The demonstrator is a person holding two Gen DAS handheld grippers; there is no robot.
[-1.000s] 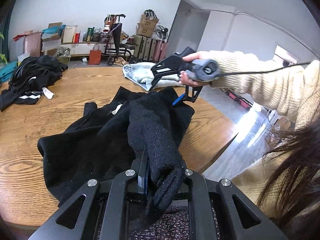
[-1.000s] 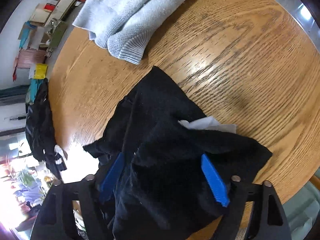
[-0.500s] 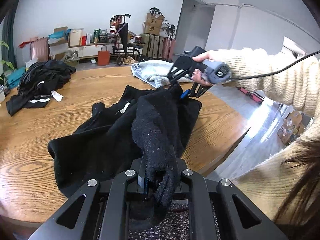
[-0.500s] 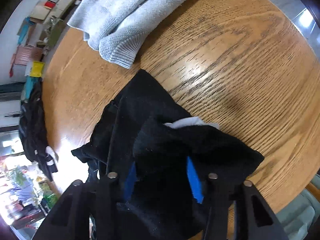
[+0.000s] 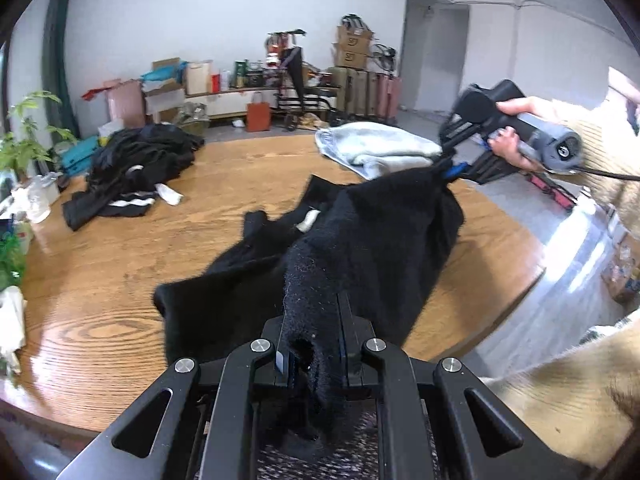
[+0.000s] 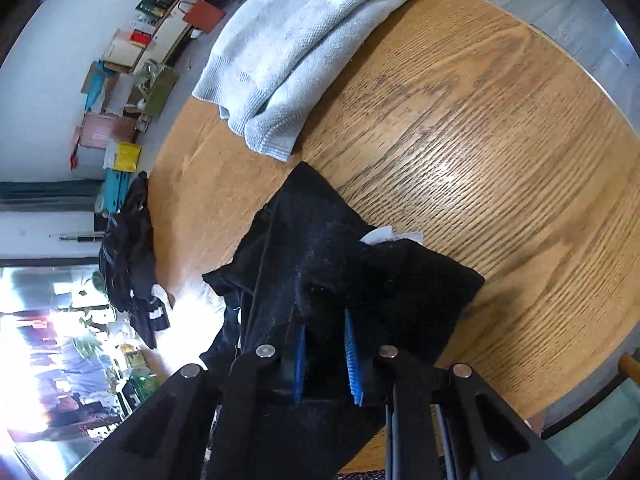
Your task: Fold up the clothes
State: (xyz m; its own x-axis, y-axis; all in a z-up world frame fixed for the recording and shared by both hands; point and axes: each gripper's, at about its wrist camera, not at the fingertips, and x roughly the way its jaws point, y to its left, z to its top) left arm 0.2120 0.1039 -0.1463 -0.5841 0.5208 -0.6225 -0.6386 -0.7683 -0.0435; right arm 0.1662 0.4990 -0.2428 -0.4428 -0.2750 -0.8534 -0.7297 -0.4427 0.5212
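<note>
Right gripper [image 6: 325, 354] jaws closing, black garment [image 5: 360, 240] bunched between blue pads [image 6: 352, 356]; a second ago they stood wide astride the fabric. Left gripper [image 5: 312, 354] remains clenched on garment's near fold. Garment now lifted off wooden table [image 6: 500, 140], stretched between both grippers; grey sweater [image 6: 304, 40] beyond right fingertips.

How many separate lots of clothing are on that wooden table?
3. A black garment near the front edge, clamped by both hand-held grippers; a folded light grey sweater at the far right; a dark heap at the far left, which may hold several pieces.
</note>
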